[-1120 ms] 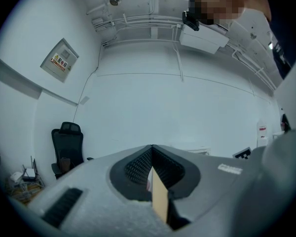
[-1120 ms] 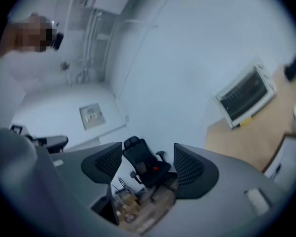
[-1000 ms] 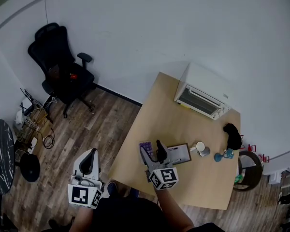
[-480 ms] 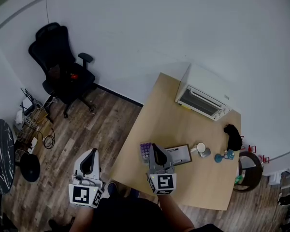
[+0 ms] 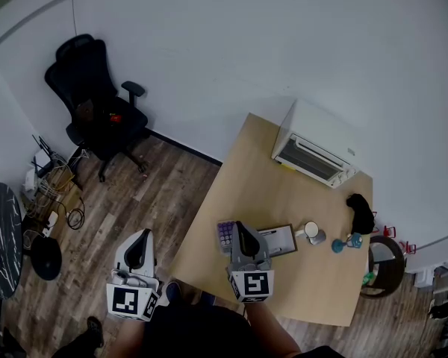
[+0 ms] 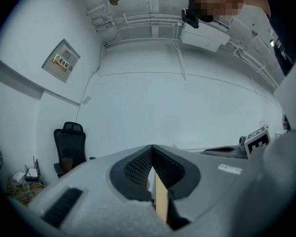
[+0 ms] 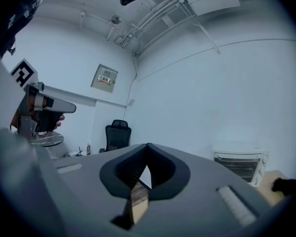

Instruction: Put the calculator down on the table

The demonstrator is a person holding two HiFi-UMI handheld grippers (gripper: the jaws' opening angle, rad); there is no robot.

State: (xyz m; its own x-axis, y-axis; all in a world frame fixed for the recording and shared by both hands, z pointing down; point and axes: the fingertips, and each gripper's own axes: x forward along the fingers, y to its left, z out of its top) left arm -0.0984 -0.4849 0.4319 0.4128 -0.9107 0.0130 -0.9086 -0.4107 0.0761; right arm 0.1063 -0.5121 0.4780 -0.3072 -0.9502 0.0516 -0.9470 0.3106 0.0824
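The purple calculator (image 5: 225, 234) lies flat on the light wooden table (image 5: 261, 185) near its front left corner. Just to its right my right gripper (image 5: 241, 228) hovers over the table, its jaws shut with nothing between them; in the right gripper view the jaw tips (image 7: 148, 145) meet against the far wall. My left gripper (image 5: 140, 239) hangs over the wooden floor left of the table, away from the calculator. Its jaws (image 6: 152, 147) are shut and empty too.
A clipboard (image 5: 278, 239), a mug (image 5: 310, 231), a small blue object (image 5: 337, 243) and a black object (image 5: 358, 211) lie along the table's right side. A white toaster oven (image 5: 313, 149) stands at the back. A black office chair (image 5: 97, 110) is far left.
My right gripper's jaws have gone from wide open to shut, and the gripper has rolled upright and lifted slightly. The calculator stays on the table. The left gripper is still.
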